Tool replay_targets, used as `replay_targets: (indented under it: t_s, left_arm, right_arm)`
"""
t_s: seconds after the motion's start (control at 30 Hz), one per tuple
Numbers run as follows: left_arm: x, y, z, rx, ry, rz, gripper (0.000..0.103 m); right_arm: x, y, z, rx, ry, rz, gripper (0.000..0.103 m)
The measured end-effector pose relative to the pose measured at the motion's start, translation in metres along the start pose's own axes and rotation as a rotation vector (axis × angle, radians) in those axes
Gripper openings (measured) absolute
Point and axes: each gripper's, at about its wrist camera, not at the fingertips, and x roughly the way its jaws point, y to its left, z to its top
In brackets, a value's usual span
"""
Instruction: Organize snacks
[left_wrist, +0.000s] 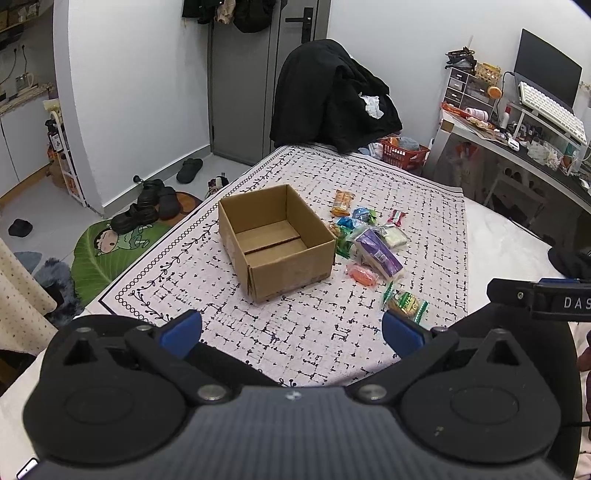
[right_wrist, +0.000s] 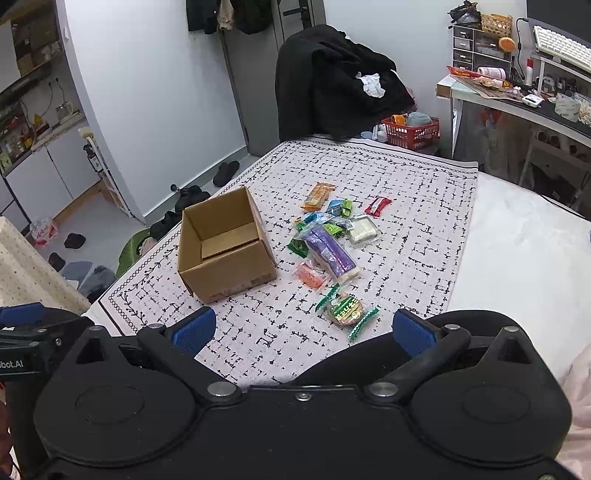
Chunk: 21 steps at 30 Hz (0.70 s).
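Cluttered bedroom, patterned cloth (right_wrist: 406, 206) spread over a bed. On it, cardboard box (left_wrist: 275, 240) standing open and bare inside; nothing packed yet. Just beside it, loose snacks (right_wrist: 332, 236) in a heap: purple packet (right_wrist: 330, 254), green-wrapped biscuit (right_wrist: 346, 309) nearest. Left tongs (left_wrist: 291, 332) and right tongs (right_wrist: 303, 330) both spread wide, holding nothing, short of the pile. All sorting left.

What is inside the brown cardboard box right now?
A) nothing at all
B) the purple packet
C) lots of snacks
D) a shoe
A: the cardboard box shows only its bare bottom flaps, and the snacks, like the purple packet, lie on the cloth beside it.
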Motion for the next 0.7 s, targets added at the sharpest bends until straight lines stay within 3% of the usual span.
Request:
replay_targets:
  t_s: [0.7]
  left_arm:
    - [0.034, -0.028, 0.014, -0.024, -0.004, -0.023, 0.103]
  right_arm:
    - [0.036, -0.04, 0.01, 0.056, 0.029, 0.059, 0.103]
